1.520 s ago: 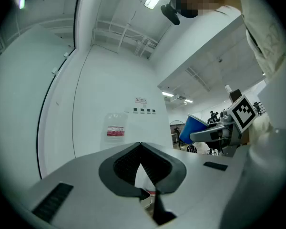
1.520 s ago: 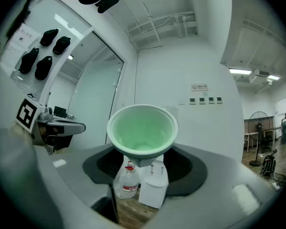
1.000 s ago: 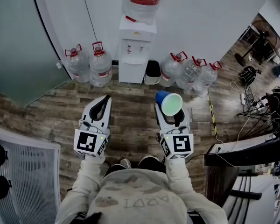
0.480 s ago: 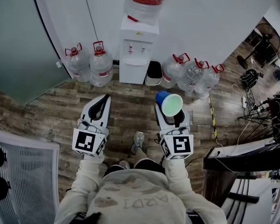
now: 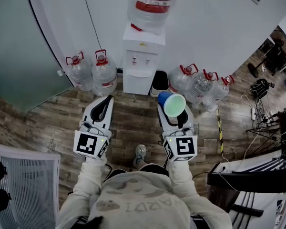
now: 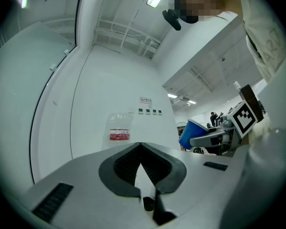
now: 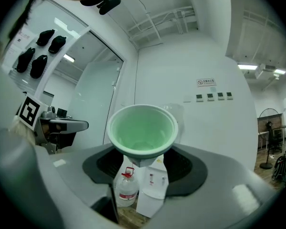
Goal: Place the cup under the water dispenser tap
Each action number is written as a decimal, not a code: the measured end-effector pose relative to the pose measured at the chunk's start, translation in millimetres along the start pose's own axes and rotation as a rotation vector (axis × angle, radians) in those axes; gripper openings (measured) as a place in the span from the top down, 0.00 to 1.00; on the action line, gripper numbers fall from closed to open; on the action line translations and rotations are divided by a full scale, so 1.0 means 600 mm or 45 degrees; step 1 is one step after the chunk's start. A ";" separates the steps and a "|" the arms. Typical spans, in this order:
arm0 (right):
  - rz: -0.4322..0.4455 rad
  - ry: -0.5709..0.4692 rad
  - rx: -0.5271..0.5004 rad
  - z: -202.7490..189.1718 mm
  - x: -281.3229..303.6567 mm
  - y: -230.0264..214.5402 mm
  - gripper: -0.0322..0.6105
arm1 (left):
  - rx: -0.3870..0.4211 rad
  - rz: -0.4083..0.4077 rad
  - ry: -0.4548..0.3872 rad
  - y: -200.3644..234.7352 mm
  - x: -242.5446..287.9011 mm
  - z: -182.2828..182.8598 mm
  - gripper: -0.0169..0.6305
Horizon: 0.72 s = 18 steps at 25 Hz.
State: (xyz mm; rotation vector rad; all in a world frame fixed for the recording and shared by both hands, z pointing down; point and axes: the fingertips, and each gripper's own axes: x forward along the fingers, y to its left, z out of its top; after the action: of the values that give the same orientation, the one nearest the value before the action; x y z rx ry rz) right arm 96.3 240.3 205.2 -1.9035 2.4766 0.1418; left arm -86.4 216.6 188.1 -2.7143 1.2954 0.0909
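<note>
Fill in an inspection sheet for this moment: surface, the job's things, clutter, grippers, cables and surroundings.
Surface: wood-plank floor; no table in use.
Job's things: cup, blue outside and green inside, held in the air short of the water dispenser; nothing seen under its taps.
Clutter: spare bottles to both sides of the dispenser; a bin beside it.
Grippers: left gripper jaws together, empty; right gripper closed on the cup's base.
Cables: loose cables on the floor at the right.
Surroundings: white wall behind the dispenser, glass partition at the left, desk at the right.
</note>
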 end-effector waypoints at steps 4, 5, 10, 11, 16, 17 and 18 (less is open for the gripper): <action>0.047 -0.008 -0.006 0.005 0.060 -0.043 0.53 | 0.012 0.019 -0.018 0.012 0.068 0.006 0.97; 0.063 -0.009 -0.007 0.005 0.073 -0.052 0.53 | 0.017 0.024 -0.022 0.014 0.083 0.007 0.97; 0.119 -0.021 -0.029 0.005 0.135 -0.101 0.53 | 0.043 0.042 -0.051 0.021 0.166 0.013 0.97; 0.132 -0.022 -0.030 0.005 0.143 -0.111 0.53 | 0.051 0.043 -0.057 0.018 0.182 0.015 0.97; 0.182 -0.015 -0.015 -0.011 0.177 -0.156 0.53 | 0.076 0.052 -0.066 0.000 0.235 0.018 0.97; 0.188 -0.014 -0.009 -0.014 0.185 -0.161 0.53 | 0.084 0.053 -0.059 0.000 0.240 0.015 0.97; 0.196 -0.012 -0.004 -0.018 0.193 -0.163 0.53 | 0.092 0.057 -0.048 0.003 0.244 0.011 0.97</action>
State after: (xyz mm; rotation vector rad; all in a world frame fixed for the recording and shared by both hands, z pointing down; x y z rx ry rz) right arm 161.3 102.8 201.8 -1.7071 2.6166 0.1562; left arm 4.4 103.8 165.2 -2.6114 1.3231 0.0968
